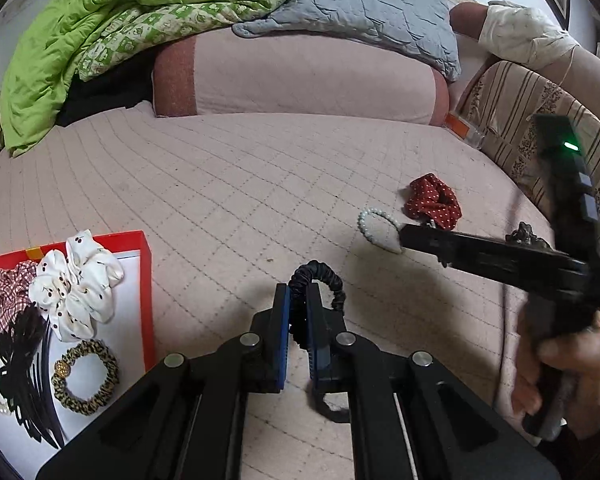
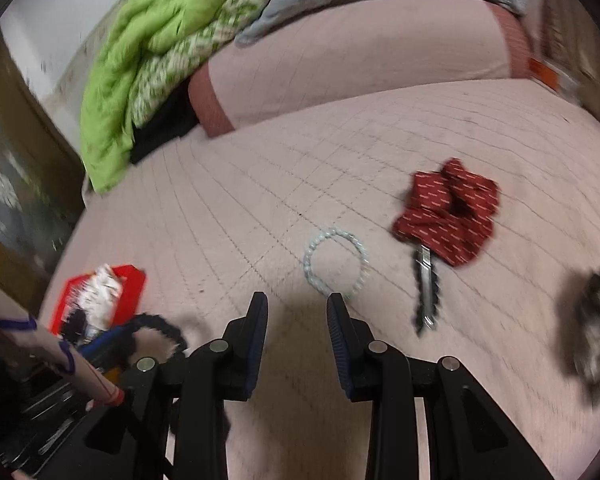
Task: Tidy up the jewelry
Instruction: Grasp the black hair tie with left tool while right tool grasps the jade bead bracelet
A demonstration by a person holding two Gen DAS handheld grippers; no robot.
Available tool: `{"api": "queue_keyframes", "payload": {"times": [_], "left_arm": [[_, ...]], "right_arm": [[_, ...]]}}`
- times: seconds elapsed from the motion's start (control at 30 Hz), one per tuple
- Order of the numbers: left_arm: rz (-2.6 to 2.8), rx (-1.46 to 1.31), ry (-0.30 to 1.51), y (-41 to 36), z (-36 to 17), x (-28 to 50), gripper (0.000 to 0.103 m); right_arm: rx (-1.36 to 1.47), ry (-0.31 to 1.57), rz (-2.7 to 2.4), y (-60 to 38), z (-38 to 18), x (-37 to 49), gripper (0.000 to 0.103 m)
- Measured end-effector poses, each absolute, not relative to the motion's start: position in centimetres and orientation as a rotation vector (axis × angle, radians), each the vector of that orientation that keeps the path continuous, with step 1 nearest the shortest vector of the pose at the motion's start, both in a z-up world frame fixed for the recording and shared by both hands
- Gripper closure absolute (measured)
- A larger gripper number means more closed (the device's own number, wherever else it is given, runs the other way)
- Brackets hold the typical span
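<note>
My left gripper [image 1: 298,304] is shut on a black ruffled hair tie [image 1: 320,280] just above the pink quilted bed. A red-rimmed tray [image 1: 146,264] at lower left holds a white cherry-print scrunchie [image 1: 80,284], a leopard-print tie [image 1: 86,378], a plaid scrunchie, black clips and pearls. My right gripper [image 2: 298,308] is open and empty, its tips just short of a pale bead bracelet [image 2: 336,260], which also shows in the left wrist view [image 1: 374,224]. A red dotted scrunchie [image 2: 448,212] with a metal clip [image 2: 426,292] lies to the right of the bracelet.
A dark patterned scrunchie [image 2: 596,328] lies at the far right. A pink bolster [image 1: 300,76], a grey pillow [image 1: 360,4] and a green quilt [image 1: 80,32] are piled at the back of the bed. A striped cushion [image 1: 520,120] lines the right edge.
</note>
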State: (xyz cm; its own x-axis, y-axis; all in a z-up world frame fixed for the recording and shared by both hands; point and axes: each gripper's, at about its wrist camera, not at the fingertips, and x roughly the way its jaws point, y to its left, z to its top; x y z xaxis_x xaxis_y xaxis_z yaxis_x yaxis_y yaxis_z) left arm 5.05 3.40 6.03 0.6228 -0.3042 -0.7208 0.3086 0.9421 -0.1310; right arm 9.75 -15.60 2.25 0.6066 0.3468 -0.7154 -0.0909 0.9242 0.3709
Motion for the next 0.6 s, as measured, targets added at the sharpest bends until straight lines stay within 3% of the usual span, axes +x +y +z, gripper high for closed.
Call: {"api": "queue_keyframes", "payload": {"times": [0.37, 0.47, 0.53, 0.6], "left_arm": [[-0.364, 0.011, 0.847, 4.0, 5.1, 6.2, 0.095], [-0.362, 0.002, 0.842, 4.1, 5.2, 6.3, 0.095], [-0.357, 0.000, 0.842, 4.2, 5.2, 6.3, 0.095], [-0.351, 0.001, 0.843, 4.4, 5.2, 6.2, 0.095]], "right_arm": [[0.158, 0.975, 0.219, -12.4, -1.5, 16.0, 0.071], [0.035, 0.969, 0.206, -11.4, -1.3, 15.9, 0.083], [0.037, 0.971, 0.218, -11.6, -1.2, 15.7, 0.097], [0.095, 0.973, 0.238, -12.3, -0.8, 15.5, 0.097]]}}
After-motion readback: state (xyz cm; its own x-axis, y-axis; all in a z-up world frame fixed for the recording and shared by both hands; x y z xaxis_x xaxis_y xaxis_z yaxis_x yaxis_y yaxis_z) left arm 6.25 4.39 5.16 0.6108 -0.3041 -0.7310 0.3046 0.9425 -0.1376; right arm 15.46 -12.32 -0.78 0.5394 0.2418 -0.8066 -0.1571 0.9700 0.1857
